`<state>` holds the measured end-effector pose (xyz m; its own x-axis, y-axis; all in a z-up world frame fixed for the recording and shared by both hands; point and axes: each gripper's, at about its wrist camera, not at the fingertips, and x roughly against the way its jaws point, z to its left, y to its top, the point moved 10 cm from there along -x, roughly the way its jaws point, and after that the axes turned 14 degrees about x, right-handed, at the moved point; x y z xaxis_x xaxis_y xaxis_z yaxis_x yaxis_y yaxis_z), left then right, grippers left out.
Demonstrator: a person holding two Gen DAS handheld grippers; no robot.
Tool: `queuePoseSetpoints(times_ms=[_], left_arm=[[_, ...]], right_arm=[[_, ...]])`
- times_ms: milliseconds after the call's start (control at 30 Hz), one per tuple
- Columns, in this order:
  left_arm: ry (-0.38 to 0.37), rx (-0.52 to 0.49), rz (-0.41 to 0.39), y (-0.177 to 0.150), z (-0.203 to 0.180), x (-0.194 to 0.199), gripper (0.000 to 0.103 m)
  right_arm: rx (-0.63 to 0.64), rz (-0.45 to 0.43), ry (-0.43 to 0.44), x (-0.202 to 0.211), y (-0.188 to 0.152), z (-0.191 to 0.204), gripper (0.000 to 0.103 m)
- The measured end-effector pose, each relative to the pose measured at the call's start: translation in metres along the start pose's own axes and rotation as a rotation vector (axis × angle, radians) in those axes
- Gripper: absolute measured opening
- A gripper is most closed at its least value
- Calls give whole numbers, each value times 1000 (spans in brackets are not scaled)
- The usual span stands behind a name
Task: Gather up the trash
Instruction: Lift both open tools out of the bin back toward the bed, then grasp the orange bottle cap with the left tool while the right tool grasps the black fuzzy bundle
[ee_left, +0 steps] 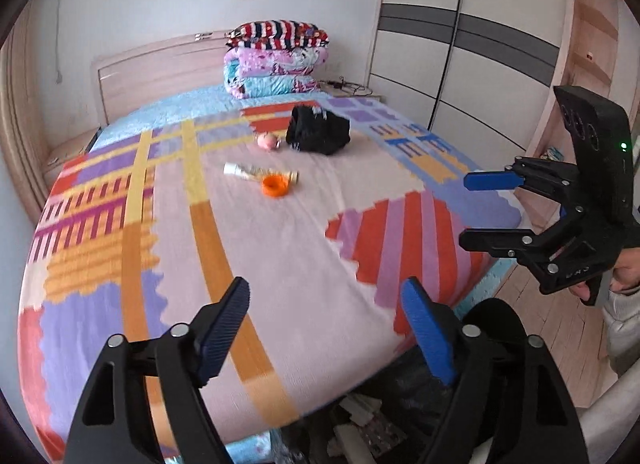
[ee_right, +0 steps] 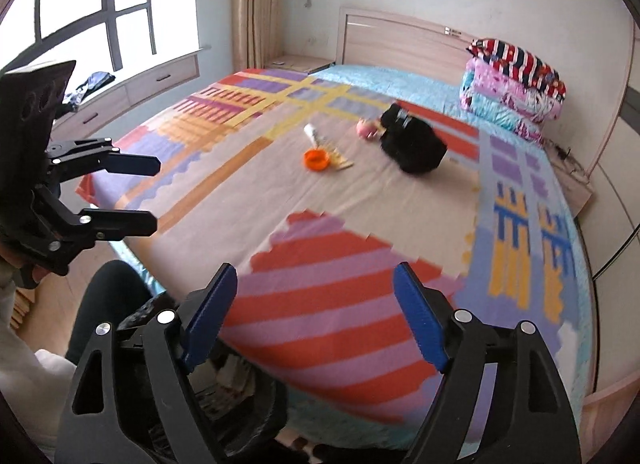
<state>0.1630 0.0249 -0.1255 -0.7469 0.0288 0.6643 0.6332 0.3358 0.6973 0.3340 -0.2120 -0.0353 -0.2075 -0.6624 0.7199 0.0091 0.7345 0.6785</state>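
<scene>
On the bed (ee_left: 280,256) lie an orange round cup-like piece (ee_left: 275,185), a white tube with a yellowish wrapper (ee_left: 256,173), a small pink ball-like item (ee_left: 267,141) and a crumpled black bag (ee_left: 318,130). They also show in the right wrist view: the orange piece (ee_right: 316,159), the tube (ee_right: 316,136), the pink item (ee_right: 368,129), the black bag (ee_right: 414,146). My left gripper (ee_left: 326,328) is open and empty over the bed's near edge. My right gripper (ee_right: 314,316) is open and empty, well short of the items. A black-lined bin with trash (ee_left: 372,424) stands below the bed's foot.
Folded quilts (ee_left: 276,60) are stacked at the headboard. A wardrobe (ee_left: 480,44) stands to the right of the bed, a window with a drawer bench (ee_right: 120,76) to the left. The holder's dark-trousered leg (ee_right: 108,296) is by the bed's foot.
</scene>
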Motion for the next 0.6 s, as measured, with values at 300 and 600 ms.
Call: queuePoseSetpoints(times_ms=[300,600], left_arm=[[-4,-41,12,30,3,-27,79],[-30,13,15,61,11,-66,79]], right_arm=[[26,-34,-32,-20,31,-42,88],[40,-42,-94,-65,52,-81,89]])
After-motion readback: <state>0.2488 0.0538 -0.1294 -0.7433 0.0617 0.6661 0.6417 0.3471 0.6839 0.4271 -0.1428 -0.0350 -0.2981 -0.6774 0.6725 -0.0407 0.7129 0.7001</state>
